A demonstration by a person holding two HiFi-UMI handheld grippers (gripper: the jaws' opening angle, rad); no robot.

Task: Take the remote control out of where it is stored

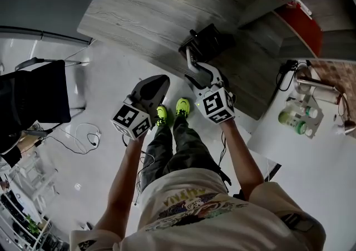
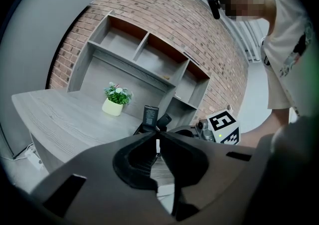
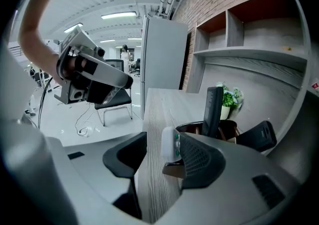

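Left tongs (image 2: 158, 135) held forward, jaws closed together, right tongs (image 3: 160, 144) alongside, farther forward, jaws standing apart

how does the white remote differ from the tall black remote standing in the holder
Colour: the white remote is white with green buttons; the black remote is all dark.
Top: the white remote's is rounded, the black remote's squared.
Place: the white remote stands between the right gripper's open jaws, against one pad; the black remote sits in the dark holder.
Both stand upright.
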